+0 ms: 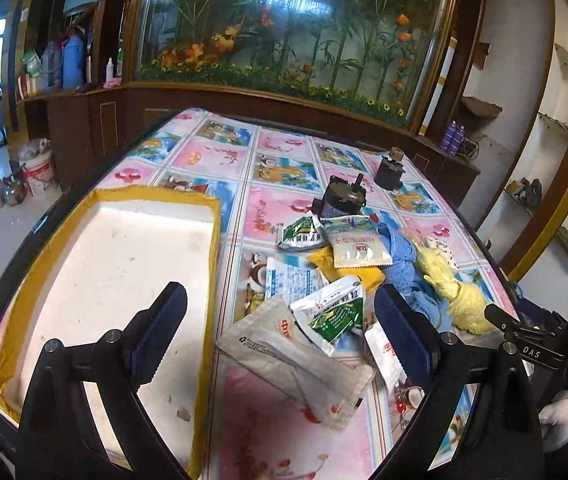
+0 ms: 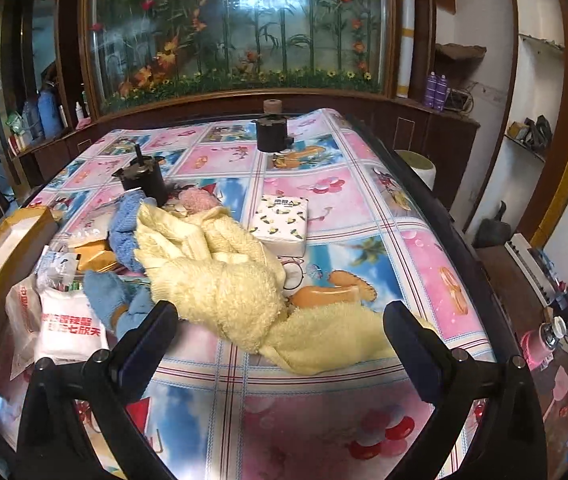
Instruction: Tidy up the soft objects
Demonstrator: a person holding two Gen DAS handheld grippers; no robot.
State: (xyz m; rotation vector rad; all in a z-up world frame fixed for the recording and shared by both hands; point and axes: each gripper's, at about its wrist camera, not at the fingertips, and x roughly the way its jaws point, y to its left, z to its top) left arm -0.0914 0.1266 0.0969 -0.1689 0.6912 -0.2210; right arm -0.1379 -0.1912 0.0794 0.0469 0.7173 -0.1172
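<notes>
Right gripper (image 2: pixel 282 344): jaws wide apart, nothing between them, hovering low over the near edge of the table (image 2: pixel 423 248).
Left gripper (image 1: pixel 280 332): also spread and empty; its left finger sits over the white tray (image 1: pixel 116 264), its right finger beside the packet pile.
Yellow towel (image 2: pixel 220 276): a fluffy, limp bundle at 12 o'clock from the right gripper, its loose tail trailing toward 1 o'clock, close to the right finger.
Towel handling: judged light, floppy and grippy; it will sag and drag, so pinch a thick fold at the bunched middle, not the thin tail.
Blue cloth (image 2: pixel 124 220): knitted, at 10–11 o'clock of the right gripper, partly under the yellow towel; soft and likely to snag on its neighbour.
Sachets (image 1: pixel 331 308): flat foil and plastic packets at 12 to 1 o'clock from the left gripper, overlapping one another; probably light, slippery and crinkly, best taken by a raised edge or corner.
Tissue pack (image 2: pixel 284 220): at 12 o'clock beyond the towel, squashy but keeps its block shape.
Tray: at 10–11 o'clock of the left gripper, holding none of the soft things.
Dark motors (image 2: pixel 144 180): hard, at the far side, apart from the soft pile.
</notes>
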